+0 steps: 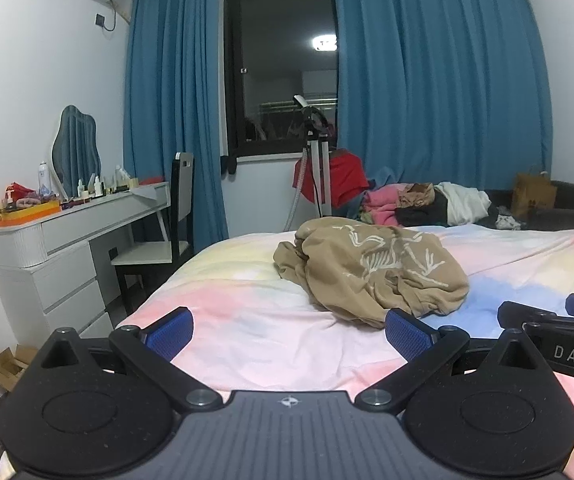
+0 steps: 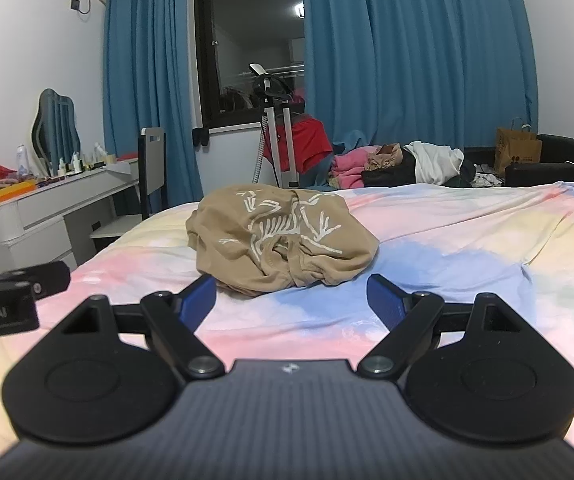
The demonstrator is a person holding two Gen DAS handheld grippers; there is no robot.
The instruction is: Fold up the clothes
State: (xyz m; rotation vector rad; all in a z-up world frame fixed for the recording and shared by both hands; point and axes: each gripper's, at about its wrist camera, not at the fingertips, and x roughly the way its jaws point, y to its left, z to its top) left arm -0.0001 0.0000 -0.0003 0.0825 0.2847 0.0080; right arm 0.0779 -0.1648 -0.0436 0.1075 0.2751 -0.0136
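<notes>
Folding not yet begun: tan T-shirt with white skeleton print heaped crumpled mid-bed on pastel sheet. Left gripper and right gripper poised just short, fingers spread wide, holding nothing. Spreading flat and every fold left.

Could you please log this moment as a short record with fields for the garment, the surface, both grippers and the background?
garment: tan shirt with a white skeleton print, crumpled in a heap, not yet folded
surface: bed with a pastel tie-dye sheet
left gripper: open, empty, short of the shirt
right gripper: open, empty, just short of the shirt's near edge
background: clothes pile beyond the bed, blue curtains, white dressing table on the left
</notes>
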